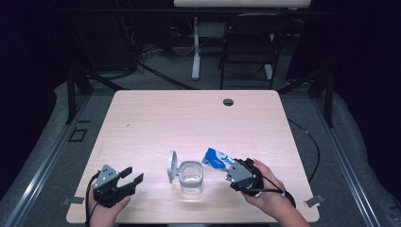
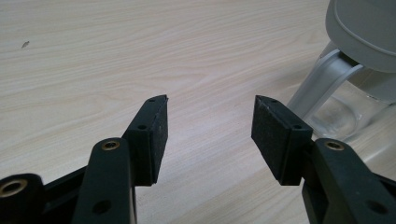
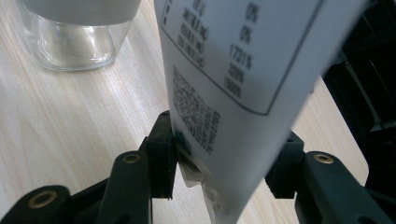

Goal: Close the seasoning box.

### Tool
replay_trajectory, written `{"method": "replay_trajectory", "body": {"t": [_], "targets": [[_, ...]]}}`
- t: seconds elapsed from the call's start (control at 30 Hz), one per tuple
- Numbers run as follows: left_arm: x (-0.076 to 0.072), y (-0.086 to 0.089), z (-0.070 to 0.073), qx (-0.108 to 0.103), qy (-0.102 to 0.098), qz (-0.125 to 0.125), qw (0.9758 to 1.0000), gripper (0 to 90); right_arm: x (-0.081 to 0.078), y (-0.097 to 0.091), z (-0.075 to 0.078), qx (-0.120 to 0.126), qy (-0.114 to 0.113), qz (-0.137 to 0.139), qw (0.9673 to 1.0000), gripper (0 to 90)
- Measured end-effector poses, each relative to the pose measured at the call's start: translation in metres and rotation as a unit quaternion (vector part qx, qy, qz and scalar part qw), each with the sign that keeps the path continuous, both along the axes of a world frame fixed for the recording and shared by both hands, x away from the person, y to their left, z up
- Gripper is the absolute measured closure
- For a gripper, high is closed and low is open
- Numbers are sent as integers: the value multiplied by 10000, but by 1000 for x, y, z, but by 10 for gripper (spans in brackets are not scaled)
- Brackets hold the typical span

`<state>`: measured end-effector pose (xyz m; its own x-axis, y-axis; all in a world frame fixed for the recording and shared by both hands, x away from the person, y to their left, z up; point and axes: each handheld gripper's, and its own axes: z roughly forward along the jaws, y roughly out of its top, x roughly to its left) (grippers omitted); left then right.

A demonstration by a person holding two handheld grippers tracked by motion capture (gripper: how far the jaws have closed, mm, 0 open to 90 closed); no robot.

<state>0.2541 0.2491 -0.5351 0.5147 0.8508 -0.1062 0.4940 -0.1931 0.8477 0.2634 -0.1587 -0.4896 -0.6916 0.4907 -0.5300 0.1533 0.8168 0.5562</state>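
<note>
My left gripper (image 1: 134,178) is at the near left part of the table (image 1: 189,113). Its jaws are spread wide, and only bare wood is between them. In the left gripper view the pads (image 2: 159,135) hang just above the wood, and the jar (image 2: 343,100) is near, at the right side.

My right gripper (image 1: 232,169) is at the near right. Its jaws pinch a pouch (image 1: 216,158), blue and white, and in the right gripper view both pads press on the sides of it. The white face of the pouch (image 3: 238,70) has a printed table and a small code. The pouch points toward the jar and its far end is just beside the rim.

The jar (image 1: 191,178) is clear glass and stands between my two grippers. Its grey lid (image 1: 171,165) is flipped open and stands upright at the left side of the jar.

Farther away, the table has a round hole (image 1: 228,101) near the far edge.
</note>
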Motion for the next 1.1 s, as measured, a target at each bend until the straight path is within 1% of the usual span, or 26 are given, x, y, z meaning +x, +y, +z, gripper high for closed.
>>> {"method": "replay_trajectory", "body": {"t": [0.17, 0.2, 0.33, 0.4, 0.53, 0.57, 0.6, 0.63, 0.7, 0.73, 0.8, 1.1], "targets": [[0, 0, 0, -20, 2, 7, 10000, 464, 0, 1, -1, -32, 16, 13, 10000, 531], [0, 0, 0, -12, 5, -1, 10000, 464, 0, 1, -1, -87, 21, 31, 10000, 531], [0, 0, 0, -29, -1, -2, 10000, 465, 0, 3, -1, -117, 17, 40, 9999, 532], [0, 0, 0, -27, -2, -3, 10000, 465, 0, 3, 0, -221, 15, 57, 9997, 531], [0, 1, 1, -22, -7, -20, 10000, 464, 0, 4, 0, -244, -21, 75, 9997, 531], [0, 1, 1, -48, 1, -12, 10000, 464, 0, 4, 0, -232, -17, 91, 9997, 531], [0, 1, 1, -81, 19, -27, 10000, 464, 0, 4, 1, -333, -2, 105, 9994, 531], [0, 2, 2, -77, 29, -44, 10000, 464, 0, 5, 0, -278, -24, 108, 9996, 531], [0, 2, 1, -68, 36, -32, 10000, 464, 1, 5, -1, -313, -28, 109, 9994, 531], [0, 2, 1, -67, 45, -21, 10000, 464, 0, 5, 1, -451, -34, 101, 9989, 531], [0, 3, 1, -66, 20, -21, 10000, 464, 1, 6, -1, -381, -53, 137, 9992, 531], [0, 2, 1, -38, 43, -13, 10000, 465, 2, 8, 0, -577, -109, 195, 9981, 531]]}}
